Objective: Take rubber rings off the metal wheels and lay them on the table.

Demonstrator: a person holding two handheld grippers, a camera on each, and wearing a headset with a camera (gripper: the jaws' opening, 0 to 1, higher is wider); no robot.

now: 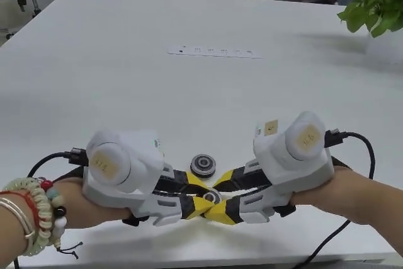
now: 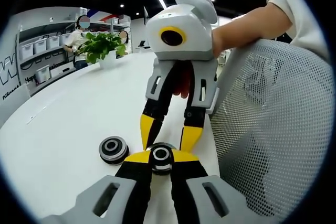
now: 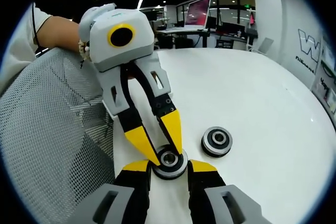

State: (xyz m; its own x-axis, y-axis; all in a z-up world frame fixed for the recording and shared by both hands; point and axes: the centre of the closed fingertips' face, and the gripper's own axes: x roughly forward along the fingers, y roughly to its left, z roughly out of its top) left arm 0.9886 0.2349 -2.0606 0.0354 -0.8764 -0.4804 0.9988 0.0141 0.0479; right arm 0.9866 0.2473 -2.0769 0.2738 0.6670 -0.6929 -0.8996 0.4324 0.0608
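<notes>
Head view, lower centre: left gripper (image 1: 204,197) and right gripper (image 1: 220,198) both clamp one metal wheel (image 1: 212,197). A second wheel (image 1: 203,164) lies just above it on the table (image 1: 189,92).

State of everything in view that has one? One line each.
left claw: shut on the near wheel
right claw: shut on the same wheel, from the opposite side
near wheel: gripped by both claws, dark ring still on
far wheel: lying flat on the table, untouched, ring still on
</notes>
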